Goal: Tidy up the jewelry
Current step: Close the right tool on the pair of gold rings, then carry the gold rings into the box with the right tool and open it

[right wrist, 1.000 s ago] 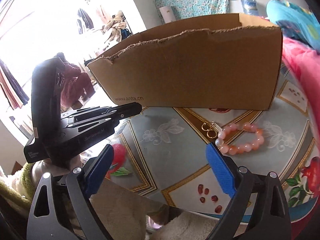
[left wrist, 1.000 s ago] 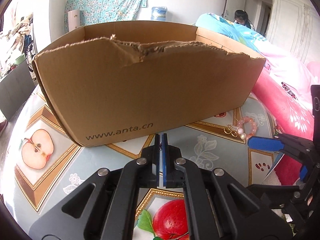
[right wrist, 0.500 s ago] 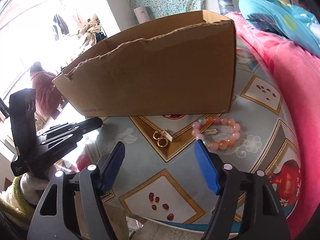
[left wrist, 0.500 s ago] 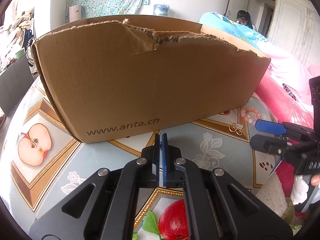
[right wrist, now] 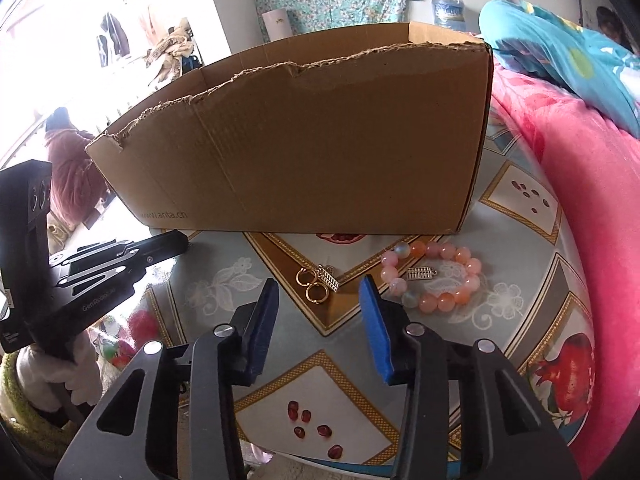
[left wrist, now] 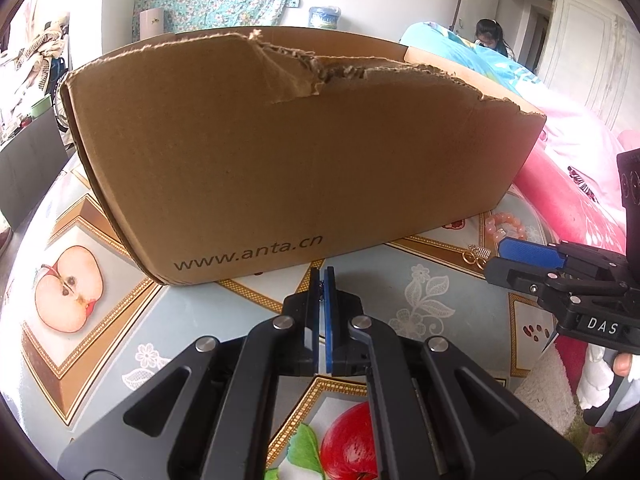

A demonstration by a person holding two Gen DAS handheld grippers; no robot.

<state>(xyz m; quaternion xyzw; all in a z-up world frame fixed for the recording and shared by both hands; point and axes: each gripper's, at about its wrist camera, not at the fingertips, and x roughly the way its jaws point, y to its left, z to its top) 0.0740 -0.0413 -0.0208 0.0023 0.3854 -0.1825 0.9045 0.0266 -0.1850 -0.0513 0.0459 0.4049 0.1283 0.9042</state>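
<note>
A pink bead bracelet (right wrist: 434, 278) with a small silver charm lies on the table in front of the cardboard box (right wrist: 320, 140). Gold hoop earrings (right wrist: 314, 284) with a small pendant lie to its left. My right gripper (right wrist: 320, 290) is open, its blue pads either side of the earrings, just short of them. My left gripper (left wrist: 322, 276) is shut, with a thin dark bit between its pad tips that I cannot identify, close to the box front (left wrist: 280, 168). The bracelet (left wrist: 506, 226) and earrings (left wrist: 474, 256) also show in the left wrist view, beside the right gripper (left wrist: 520, 258).
The table (right wrist: 208, 280) has a fruit-patterned cloth. A pink blanket (right wrist: 580, 184) lies along its right edge. The box's torn top rim stands tall behind the jewelry. A person (left wrist: 490, 38) sits far back in the room.
My right gripper has moved forward and down toward the earrings, its jaws narrower than before. My left gripper has drawn closer to the box front and stayed shut.
</note>
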